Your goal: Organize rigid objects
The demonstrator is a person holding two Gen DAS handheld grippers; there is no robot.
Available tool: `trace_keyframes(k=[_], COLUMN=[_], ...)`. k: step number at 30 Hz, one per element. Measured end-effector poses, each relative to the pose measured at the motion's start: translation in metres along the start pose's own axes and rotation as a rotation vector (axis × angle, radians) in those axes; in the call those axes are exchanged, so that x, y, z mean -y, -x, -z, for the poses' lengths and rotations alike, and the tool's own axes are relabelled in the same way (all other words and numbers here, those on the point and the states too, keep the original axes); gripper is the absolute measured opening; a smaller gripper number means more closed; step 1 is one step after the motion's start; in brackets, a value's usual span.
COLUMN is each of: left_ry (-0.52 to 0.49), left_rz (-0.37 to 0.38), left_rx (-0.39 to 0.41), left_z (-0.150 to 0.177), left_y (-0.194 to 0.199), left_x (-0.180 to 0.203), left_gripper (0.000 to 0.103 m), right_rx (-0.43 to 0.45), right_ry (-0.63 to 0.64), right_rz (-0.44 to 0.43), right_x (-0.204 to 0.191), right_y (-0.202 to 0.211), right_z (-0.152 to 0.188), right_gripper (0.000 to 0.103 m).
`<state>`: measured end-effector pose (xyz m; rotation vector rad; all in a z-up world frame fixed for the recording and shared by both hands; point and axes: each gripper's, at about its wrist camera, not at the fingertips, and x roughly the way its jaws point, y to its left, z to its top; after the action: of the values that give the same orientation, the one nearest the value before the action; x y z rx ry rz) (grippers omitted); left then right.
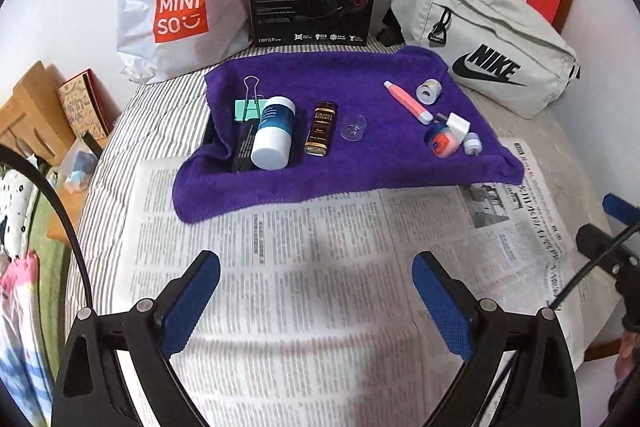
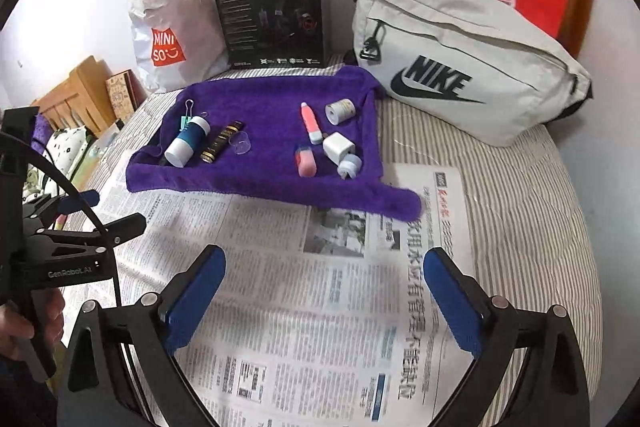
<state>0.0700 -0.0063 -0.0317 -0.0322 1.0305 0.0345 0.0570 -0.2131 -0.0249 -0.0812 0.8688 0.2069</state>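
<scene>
1. Now both claws released, nothing in them: left gripper (image 1: 316, 291), right gripper (image 2: 324, 287).
2. White-capped blue plastic bottle (image 1: 274, 133) lies near purple towel's (image 1: 320, 179) left edge.
3. Prob. light, stiff, slick, rolls; grip across mid-body.

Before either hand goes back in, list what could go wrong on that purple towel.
1. The white and blue bottle lies on its side and could roll.
2. The clear cup beside the dark bottle is hard to see and easily knocked.
3. The white plug, pink tube and small roller crowd together; wide jaws may drag a neighbour.
</scene>
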Motion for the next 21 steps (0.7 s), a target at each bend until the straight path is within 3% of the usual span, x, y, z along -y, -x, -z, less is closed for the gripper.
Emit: trace_keyframes(k=[11, 21], left_ry=[0.026, 0.043], left_rz=[0.012, -0.002], left_rx=[0.037, 0.064], left_z=[0.026, 0.031], left_y=[0.029, 0.039], left_x=[0.009, 0.008], left_gripper=[0.097, 0.097], right_rx=[0.019, 0.012], right_ry=[-0.026, -0.032], right_rz=[0.014, 0.019], right_x=[-0.001, 0.005], right_y=[0.024, 0.03], right_z=[0.029, 0.037], right_gripper=[0.102, 0.102])
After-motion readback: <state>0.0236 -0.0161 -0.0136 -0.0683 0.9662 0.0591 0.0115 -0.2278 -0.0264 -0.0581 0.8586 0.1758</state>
